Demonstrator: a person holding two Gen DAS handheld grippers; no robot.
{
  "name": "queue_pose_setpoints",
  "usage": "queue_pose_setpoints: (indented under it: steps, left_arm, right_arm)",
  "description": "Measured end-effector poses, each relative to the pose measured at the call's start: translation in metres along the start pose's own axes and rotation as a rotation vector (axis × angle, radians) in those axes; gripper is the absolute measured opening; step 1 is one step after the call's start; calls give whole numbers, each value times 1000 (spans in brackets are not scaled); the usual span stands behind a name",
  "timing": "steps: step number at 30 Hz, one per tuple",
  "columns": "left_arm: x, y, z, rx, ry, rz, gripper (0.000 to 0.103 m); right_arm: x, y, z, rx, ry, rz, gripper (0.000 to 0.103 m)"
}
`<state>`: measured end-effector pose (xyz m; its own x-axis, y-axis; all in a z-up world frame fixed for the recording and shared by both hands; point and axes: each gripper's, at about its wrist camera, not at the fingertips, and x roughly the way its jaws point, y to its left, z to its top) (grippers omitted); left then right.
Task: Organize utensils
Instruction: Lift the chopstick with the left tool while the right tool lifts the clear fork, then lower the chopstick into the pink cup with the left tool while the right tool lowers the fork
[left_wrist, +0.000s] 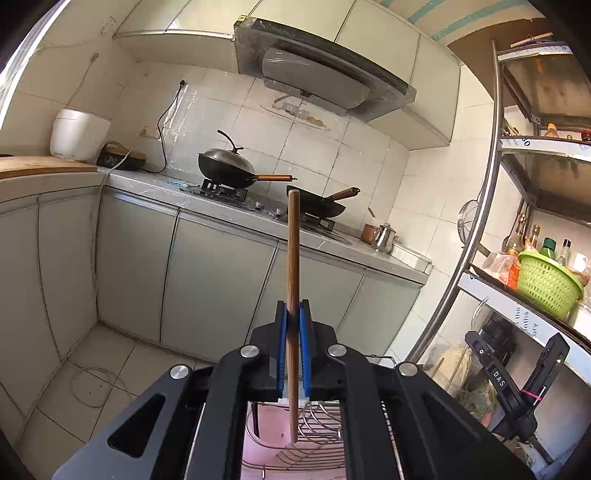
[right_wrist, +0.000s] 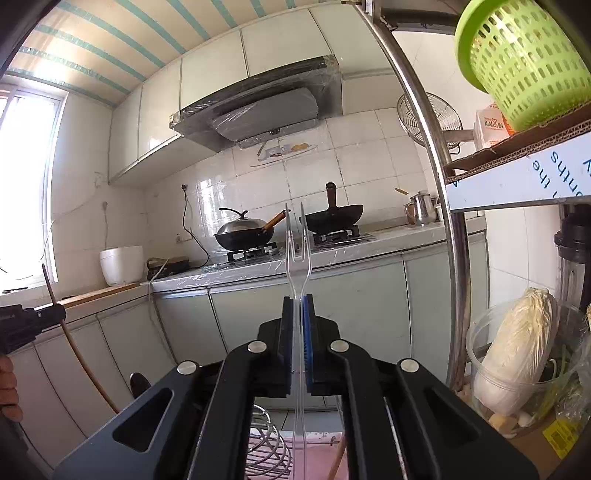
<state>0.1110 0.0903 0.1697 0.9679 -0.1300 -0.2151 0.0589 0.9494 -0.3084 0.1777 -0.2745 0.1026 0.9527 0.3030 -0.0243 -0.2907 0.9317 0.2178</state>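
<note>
My left gripper (left_wrist: 294, 308) is shut on a brown wooden chopstick (left_wrist: 293, 258) that stands upright between its blue pads, its lower end over a wire rack (left_wrist: 314, 424). My right gripper (right_wrist: 297, 304) is shut on a clear plastic two-pronged fork (right_wrist: 296, 236), prongs up. The right gripper shows at the lower right of the left wrist view (left_wrist: 517, 387). The left gripper with its chopstick shows at the left edge of the right wrist view (right_wrist: 29, 325). The wire rack also shows below in the right wrist view (right_wrist: 266, 446), on a pink surface.
A counter (left_wrist: 221, 210) with two woks on a gas stove (left_wrist: 225, 190) runs along the tiled wall, with a rice cooker (left_wrist: 79, 134) at left. A metal shelf (left_wrist: 491, 184) at right carries a green basket (left_wrist: 548, 284), bottles and a cabbage (right_wrist: 517, 347).
</note>
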Motion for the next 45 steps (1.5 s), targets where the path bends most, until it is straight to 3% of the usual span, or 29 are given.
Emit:
queue_pose_setpoints:
  steps: [6, 24, 31, 34, 36, 37, 41, 43, 45]
  left_arm:
    - [27, 7, -15, 42, 8, 50, 6]
    - [87, 10, -92, 45, 262, 52, 6]
    - [95, 15, -101, 22, 297, 76, 6]
    - [95, 17, -102, 15, 305, 95, 15]
    - [94, 18, -99, -4, 299, 98, 32]
    - [92, 19, -98, -12, 294, 99, 34]
    - [86, 18, -95, -7, 281, 104, 42]
    - [83, 17, -93, -10, 277, 100, 44]
    - [78, 16, -90, -10, 268, 96, 44]
  right_arm:
    - [21, -3, -19, -12, 39, -7, 5]
    - [27, -15, -77, 73, 284, -27, 5]
    - [31, -21, -88, 86, 370, -42, 6]
    - [33, -22, -91, 83, 402, -50, 6]
    - [35, -23, -92, 87, 431, -44, 6]
    - [35, -23, -92, 89, 441, -45, 7]
    - [33, -23, -90, 94, 467, -42, 22]
    - [31, -23, -89, 92, 469, -45, 38]
    - [28, -22, -87, 93, 467, -42, 42]
